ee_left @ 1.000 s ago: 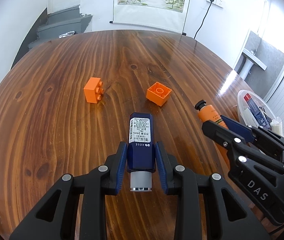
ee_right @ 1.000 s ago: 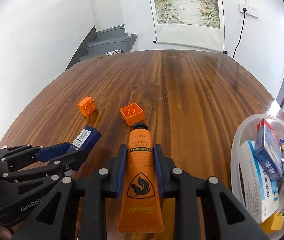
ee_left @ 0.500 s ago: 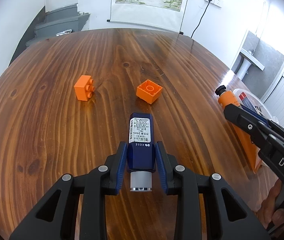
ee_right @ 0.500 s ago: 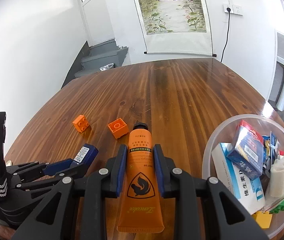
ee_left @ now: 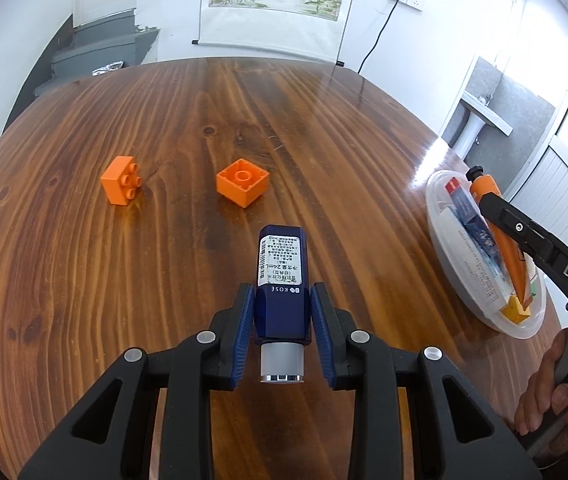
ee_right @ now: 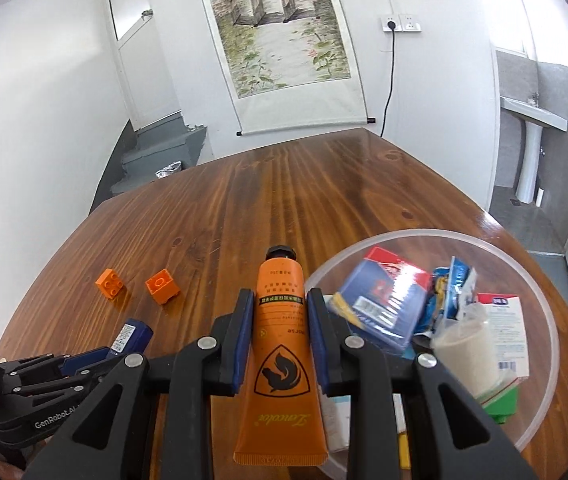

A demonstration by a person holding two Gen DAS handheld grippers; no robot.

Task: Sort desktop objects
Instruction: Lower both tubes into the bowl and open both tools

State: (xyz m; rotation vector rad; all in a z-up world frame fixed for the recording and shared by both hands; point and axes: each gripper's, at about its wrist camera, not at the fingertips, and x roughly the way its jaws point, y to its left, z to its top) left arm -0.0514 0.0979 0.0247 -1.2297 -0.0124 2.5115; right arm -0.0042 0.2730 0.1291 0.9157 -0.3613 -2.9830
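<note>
Left wrist view: the left gripper (ee_left: 282, 322) is clamped on a dark blue bottle (ee_left: 282, 280) at lower centre, blue pads pressing both its sides, the silver cap toward the camera and the white label facing up. Bottle is held over the wooden table (ee_left: 323, 152). Two orange bricks lie on the table in the middle left of the frame: one with studs facing sideways (ee_left: 121, 179), one hollow side up (ee_left: 242, 181), well apart from each other. At the right edge, the right gripper (ee_left: 523, 236) holds an orange tube (ee_left: 501, 224) above a clear plastic bowl (ee_left: 443, 240) containing packets. A person's hand (ee_left: 547, 392) shows at lower right.

Right wrist view: the right gripper (ee_right: 277, 336) is closed on the orange tube (ee_right: 280, 344) at centre, black cap pointing away, crimped end toward the camera. The clear plastic bowl (ee_right: 539, 292) fills the lower right, holding a blue and red box (ee_right: 383, 304), a white packet (ee_right: 507, 328) and a green brick (ee_right: 503, 400). The tube sits at the bowl's left rim. The left gripper (ee_right: 96, 360) with the dark blue bottle (ee_right: 132, 336) appears at lower left; both orange bricks (ee_right: 162, 286) lie on the table beyond it.
</note>
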